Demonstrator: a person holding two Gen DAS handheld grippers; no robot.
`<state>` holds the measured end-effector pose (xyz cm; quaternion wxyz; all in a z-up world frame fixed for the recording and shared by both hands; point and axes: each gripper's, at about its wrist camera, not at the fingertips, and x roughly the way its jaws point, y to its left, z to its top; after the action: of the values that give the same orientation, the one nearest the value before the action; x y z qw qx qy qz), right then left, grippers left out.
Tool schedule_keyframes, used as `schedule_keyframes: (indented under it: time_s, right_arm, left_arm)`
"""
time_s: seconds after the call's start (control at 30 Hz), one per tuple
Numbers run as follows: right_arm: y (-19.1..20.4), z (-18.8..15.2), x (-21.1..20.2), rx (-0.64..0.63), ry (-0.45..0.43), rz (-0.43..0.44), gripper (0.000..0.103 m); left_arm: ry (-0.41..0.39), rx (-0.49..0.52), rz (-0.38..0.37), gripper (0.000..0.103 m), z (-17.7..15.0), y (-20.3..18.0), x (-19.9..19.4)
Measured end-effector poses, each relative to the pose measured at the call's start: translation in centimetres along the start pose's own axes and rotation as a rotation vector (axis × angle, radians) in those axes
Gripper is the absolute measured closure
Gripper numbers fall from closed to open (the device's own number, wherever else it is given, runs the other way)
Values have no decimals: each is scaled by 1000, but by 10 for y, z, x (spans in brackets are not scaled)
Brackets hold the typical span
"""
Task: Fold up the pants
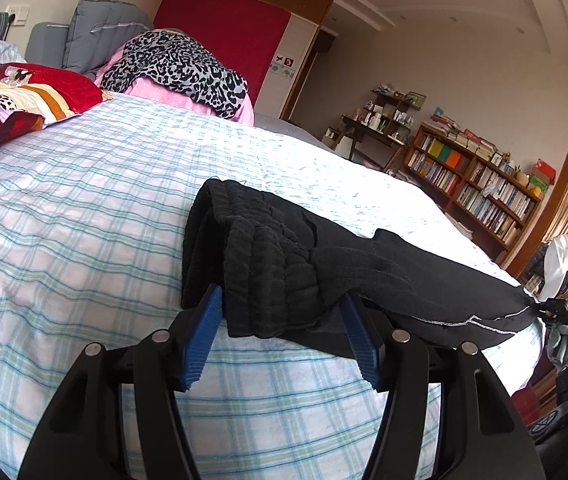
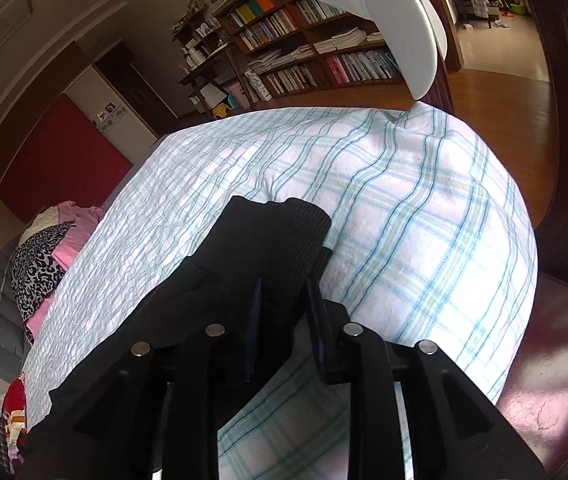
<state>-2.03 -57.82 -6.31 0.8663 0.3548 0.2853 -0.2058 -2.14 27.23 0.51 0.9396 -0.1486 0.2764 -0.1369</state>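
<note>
Black pants (image 1: 324, 256) lie lengthwise on a bed with a blue-checked sheet (image 1: 84, 208). In the left wrist view my left gripper (image 1: 280, 312) has its blue pads either side of the ribbed waistband end, closed on the bunched cloth. The pants run right to the far end, where my right gripper (image 1: 552, 308) shows small, holding the hem. In the right wrist view my right gripper (image 2: 284, 292) is shut on the ribbed cuff end of the pants (image 2: 268, 240), its fingertips buried in the black cloth.
Pillows and a red patterned quilt (image 1: 24, 96) lie at the head of the bed, with a leopard-print cloth (image 1: 180, 68) on pink bedding. A bookshelf (image 1: 480, 184) stands beyond the bed. A dark red chair seat (image 2: 556, 380) is by the bed corner.
</note>
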Motion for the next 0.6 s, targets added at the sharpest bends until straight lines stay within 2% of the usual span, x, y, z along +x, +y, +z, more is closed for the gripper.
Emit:
schedule_keyframes:
  time_s: [0.3, 0.47, 0.6]
  right_arm:
    - [22, -25, -37, -140, -132, -121, 67]
    - [62, -45, -48, -262, -167, -94, 67]
    - [102, -64, -45, -348, -127, 13, 66]
  left_arm:
    - [7, 20, 38, 39, -2, 1, -5]
    - [20, 69, 81, 37, -4, -3, -6]
    - [17, 136, 143, 36, -7, -7, -12]
